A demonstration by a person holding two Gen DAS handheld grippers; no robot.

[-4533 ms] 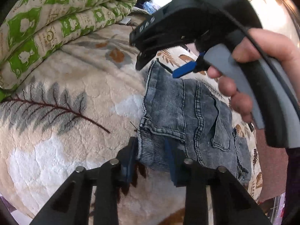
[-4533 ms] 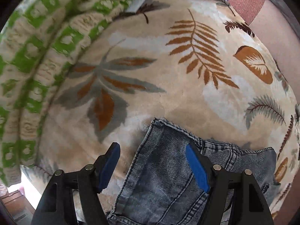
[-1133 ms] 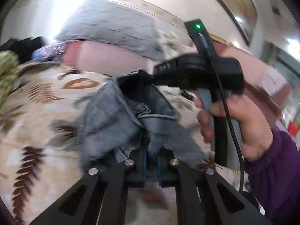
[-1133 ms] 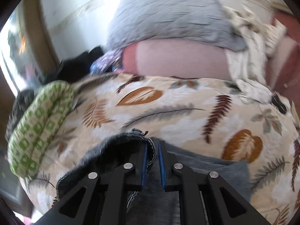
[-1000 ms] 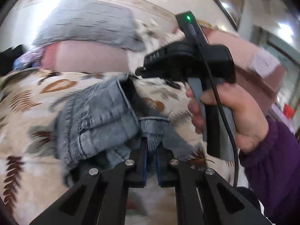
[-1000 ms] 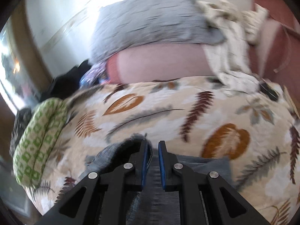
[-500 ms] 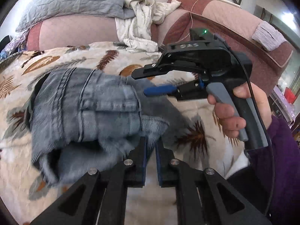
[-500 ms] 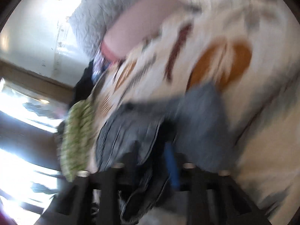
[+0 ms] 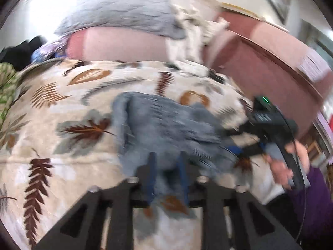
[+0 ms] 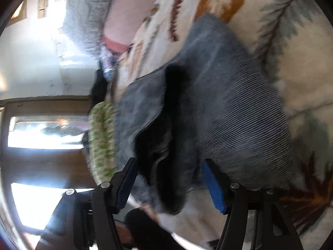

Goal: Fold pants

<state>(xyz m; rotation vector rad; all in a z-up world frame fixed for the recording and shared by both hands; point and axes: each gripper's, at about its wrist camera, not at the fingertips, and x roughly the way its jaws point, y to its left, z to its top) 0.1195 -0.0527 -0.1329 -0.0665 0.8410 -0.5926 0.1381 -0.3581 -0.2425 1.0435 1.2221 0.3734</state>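
Pants (image 9: 166,125) bunched on blanket (image 9: 62,104): soft, heavyish denim, best gripped at waistband. Left gripper (image 9: 166,177) parted, straddling cloth; right gripper (image 10: 170,183) wide apart.

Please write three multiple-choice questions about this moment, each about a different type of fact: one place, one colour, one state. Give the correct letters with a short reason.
1. Where do the jeans lie?
A. on the leaf-print blanket
B. on a wooden floor
C. inside a basket

2. What colour are the pads of the right gripper?
A. red
B. blue
C. yellow

3. How is the left gripper?
A. open, its fingers either side of denim
B. shut flat with nothing between
C. out of view

Answers: 1 A, the leaf pattern surrounds the denim. 2 B, both pads show blue. 3 A, a clear gap separates its fingers, with denim in between.
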